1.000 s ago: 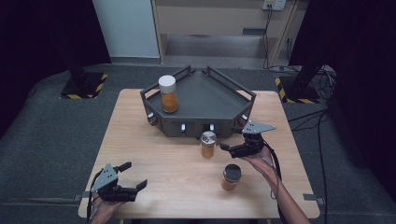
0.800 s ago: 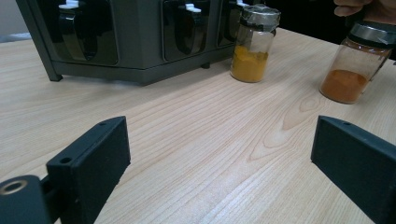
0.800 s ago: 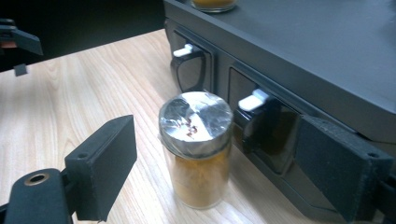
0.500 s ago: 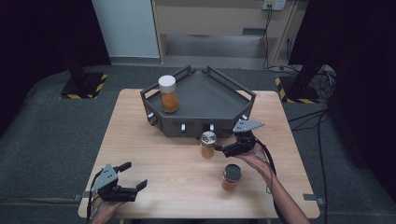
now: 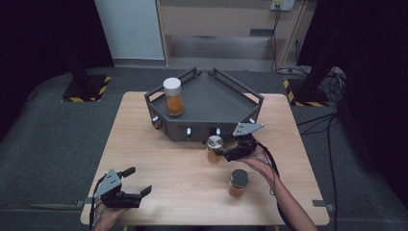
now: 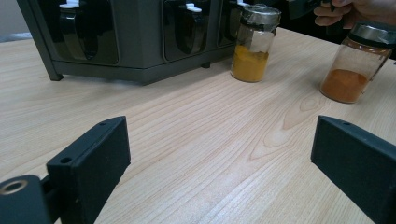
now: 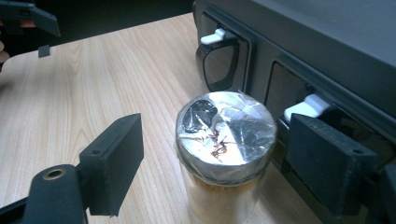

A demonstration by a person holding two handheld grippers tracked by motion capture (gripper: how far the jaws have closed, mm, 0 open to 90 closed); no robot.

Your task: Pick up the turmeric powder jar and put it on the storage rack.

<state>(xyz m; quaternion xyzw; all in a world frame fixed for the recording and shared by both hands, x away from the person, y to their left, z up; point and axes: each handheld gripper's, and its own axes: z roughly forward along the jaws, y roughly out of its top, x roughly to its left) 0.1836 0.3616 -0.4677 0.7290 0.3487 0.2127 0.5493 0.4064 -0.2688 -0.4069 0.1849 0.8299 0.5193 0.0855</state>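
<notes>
right tongs [image 7: 210, 154] have been closing around our foil-topped jar [image 7: 224, 140] beside the rack [image 5: 211, 103] on the bench [image 5: 183, 178], pads not touching yet; left tongs [image 5: 131, 185] idle, released; grasp and lift remain

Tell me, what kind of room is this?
Probably a lab or studio set up for recording, not a kitchen: black curtains hang around a lone wooden table, stands with striped bases flank it, and cables trail over grey carpet.

Bare table [image 5: 159, 159] lies open left of jar [image 5: 214, 149]; rack [image 5: 207, 130] blocks behind.
</notes>
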